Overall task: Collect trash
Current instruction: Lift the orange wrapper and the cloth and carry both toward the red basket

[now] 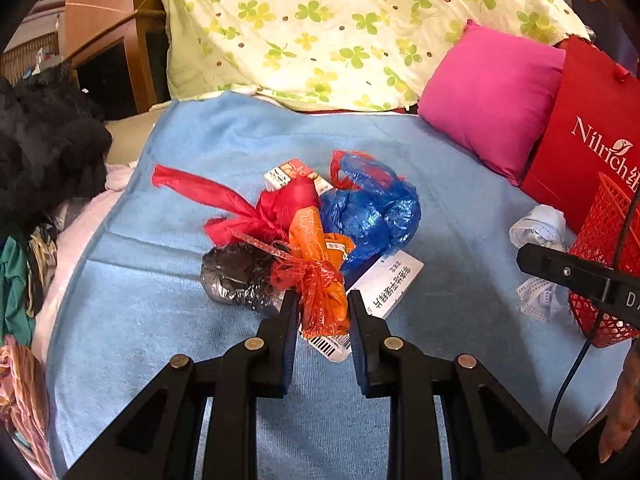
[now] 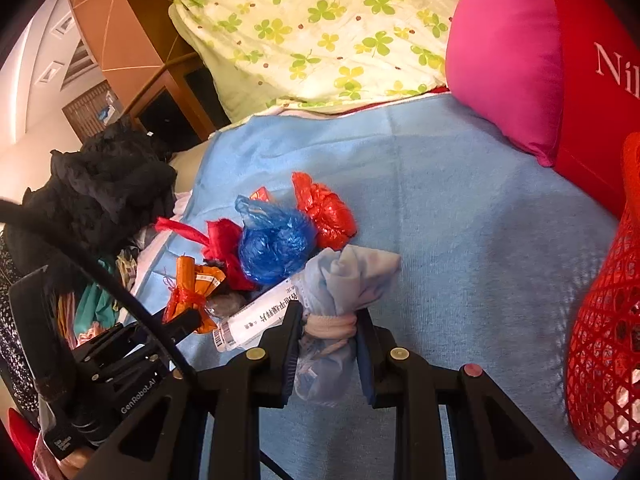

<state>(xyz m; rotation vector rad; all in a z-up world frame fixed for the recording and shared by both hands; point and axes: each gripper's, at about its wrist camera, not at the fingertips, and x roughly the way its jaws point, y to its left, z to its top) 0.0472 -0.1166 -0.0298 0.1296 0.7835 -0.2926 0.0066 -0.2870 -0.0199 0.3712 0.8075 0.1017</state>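
A pile of trash lies on a blue blanket [image 1: 200,320]: a red bag [image 1: 276,208], a blue bag [image 1: 372,208], a grey-black bag [image 1: 236,276], a white labelled box [image 1: 390,282]. My left gripper [image 1: 323,308] is shut on an orange wrapper tied with red ribbon [image 1: 324,292]. My right gripper [image 2: 329,326] is shut on a pale blue bundle bound with a pink band [image 2: 340,292], held just above the blanket. The pile also shows in the right wrist view [image 2: 276,248]. The red mesh basket [image 2: 604,340] stands to the right.
A pink cushion [image 1: 492,96] and a red paper bag [image 1: 596,128] stand at the back right. A floral quilt [image 1: 340,28] lies behind. Black clothes [image 1: 44,140] are heaped at the left edge. Crumpled white paper [image 1: 538,228] lies by the basket [image 1: 604,276].
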